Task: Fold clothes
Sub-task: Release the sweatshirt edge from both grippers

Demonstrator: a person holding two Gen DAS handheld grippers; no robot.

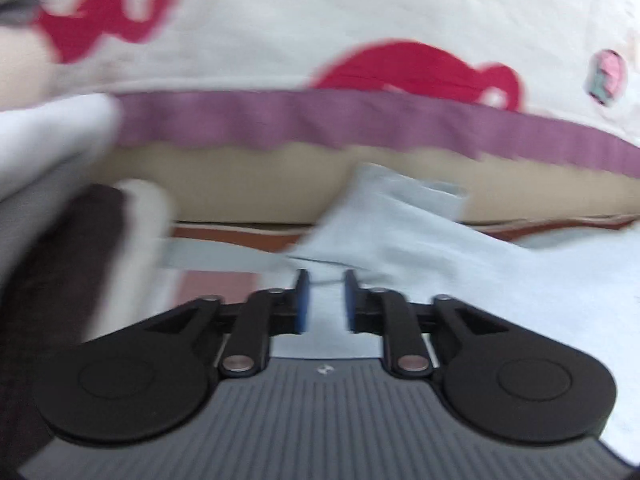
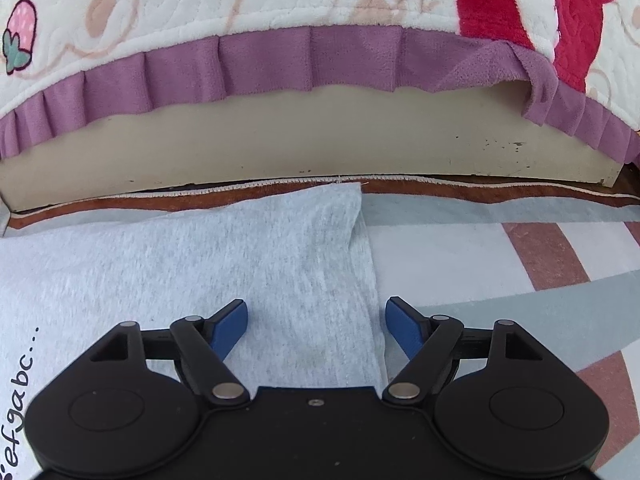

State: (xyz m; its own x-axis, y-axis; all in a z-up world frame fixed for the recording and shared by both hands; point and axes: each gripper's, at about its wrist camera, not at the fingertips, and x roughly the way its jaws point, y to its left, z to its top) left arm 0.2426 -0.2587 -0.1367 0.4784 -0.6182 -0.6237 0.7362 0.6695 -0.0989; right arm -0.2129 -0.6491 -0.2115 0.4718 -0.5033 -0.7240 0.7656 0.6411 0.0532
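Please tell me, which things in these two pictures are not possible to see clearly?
- Left wrist view: motion blur; whether the left tongs pinch the grey garment is unclear.
- Right wrist view: the garment's printed letters are cut by the left edge.
- Right tongs body hides the garment's near part.

Even soft daylight, left wrist view motion-blurred, right wrist view sharp, fisheye bending at edges

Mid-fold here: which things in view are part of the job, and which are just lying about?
Job:
- light grey garment
- left gripper
- right gripper

Lying about:
- patterned bedspread with purple frill
- beige bed base
- striped rug
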